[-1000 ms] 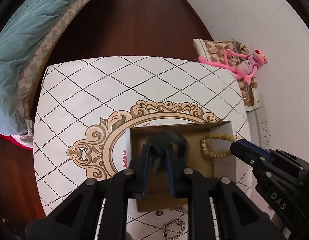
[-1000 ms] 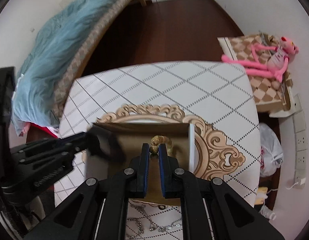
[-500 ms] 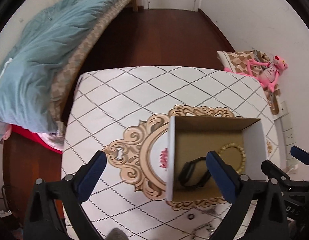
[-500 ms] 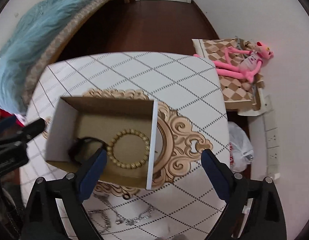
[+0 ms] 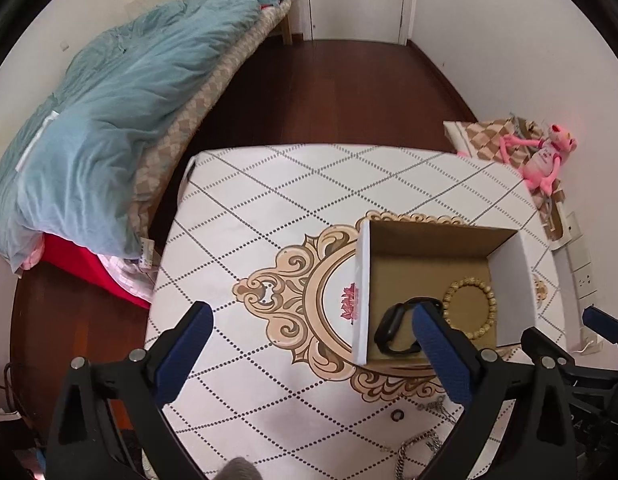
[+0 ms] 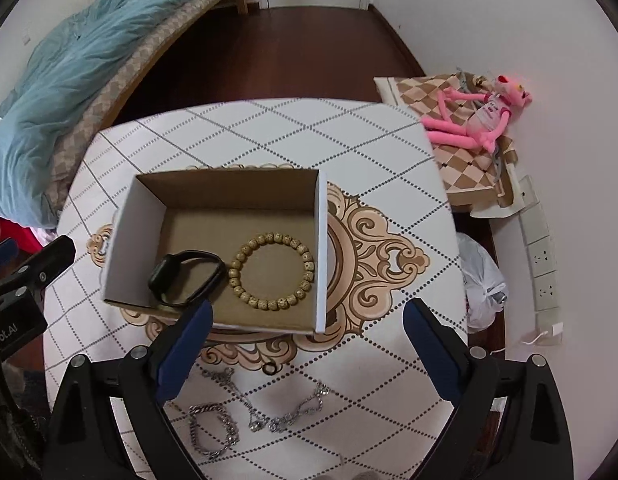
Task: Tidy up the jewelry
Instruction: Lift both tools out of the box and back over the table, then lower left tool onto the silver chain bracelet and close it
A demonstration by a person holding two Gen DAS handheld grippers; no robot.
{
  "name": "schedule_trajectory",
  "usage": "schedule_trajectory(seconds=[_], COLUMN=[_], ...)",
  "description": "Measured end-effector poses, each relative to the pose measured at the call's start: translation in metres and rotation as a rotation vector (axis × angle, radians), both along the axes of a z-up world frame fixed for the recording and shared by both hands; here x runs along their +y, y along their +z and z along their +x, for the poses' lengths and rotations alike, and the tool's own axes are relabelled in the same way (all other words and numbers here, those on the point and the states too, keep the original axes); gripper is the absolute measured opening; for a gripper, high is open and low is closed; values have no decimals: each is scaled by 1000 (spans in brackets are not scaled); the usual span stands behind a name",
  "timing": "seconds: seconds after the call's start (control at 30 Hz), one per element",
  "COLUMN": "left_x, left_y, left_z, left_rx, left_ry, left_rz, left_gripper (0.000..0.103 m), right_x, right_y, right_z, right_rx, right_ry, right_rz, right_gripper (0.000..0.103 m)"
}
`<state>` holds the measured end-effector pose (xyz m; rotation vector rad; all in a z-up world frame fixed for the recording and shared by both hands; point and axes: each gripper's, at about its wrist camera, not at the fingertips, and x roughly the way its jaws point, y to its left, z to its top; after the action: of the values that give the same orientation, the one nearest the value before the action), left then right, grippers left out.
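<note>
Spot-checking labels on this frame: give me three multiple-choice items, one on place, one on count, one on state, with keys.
1. Where does the tan beaded bracelet lie?
A. on the tablecloth
B. in the open cardboard box
C. on the bed

2. How many items are in the box?
A. one
B. two
C. four

3. The right tool is:
A. open
B. shut on a chain
C. shut on the box

Key: B, it lies on the box floor; B, the bracelet and the black smartwatch; A, its blue fingers stand wide apart, empty.
</note>
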<state>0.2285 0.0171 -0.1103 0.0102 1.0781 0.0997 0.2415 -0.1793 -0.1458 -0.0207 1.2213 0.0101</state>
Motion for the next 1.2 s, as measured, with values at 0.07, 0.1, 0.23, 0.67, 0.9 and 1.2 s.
schedule_trajectory(seconds=[0.07, 0.1, 0.23, 0.67, 0.9, 1.2], left_x=[0, 1, 0, 6, 11, -8], left_y=[10, 16, 36, 70, 32, -60], left_z=[-8, -13, -33, -87, -101, -110], left_rx=[-21, -32, -67, -108, -44, 115], left_ry=[3, 6, -1, -7, 22, -2], left_rz=[-5, -3, 3, 0, -2, -17], left_gripper=[102, 102, 102, 102, 102, 101], right_x=[2, 3, 3, 5, -2, -35], right_y=[11, 19, 43, 93, 57, -43], right_z=[-7, -13, -31, -86, -105, -119], right_rx=[-21, -41, -96, -178, -108, 65], right_ry=[-3, -5, -14, -18, -45, -131], right_rz=[2, -6, -12, 39, 61, 137], right_gripper=[97, 97, 97, 97, 97, 73])
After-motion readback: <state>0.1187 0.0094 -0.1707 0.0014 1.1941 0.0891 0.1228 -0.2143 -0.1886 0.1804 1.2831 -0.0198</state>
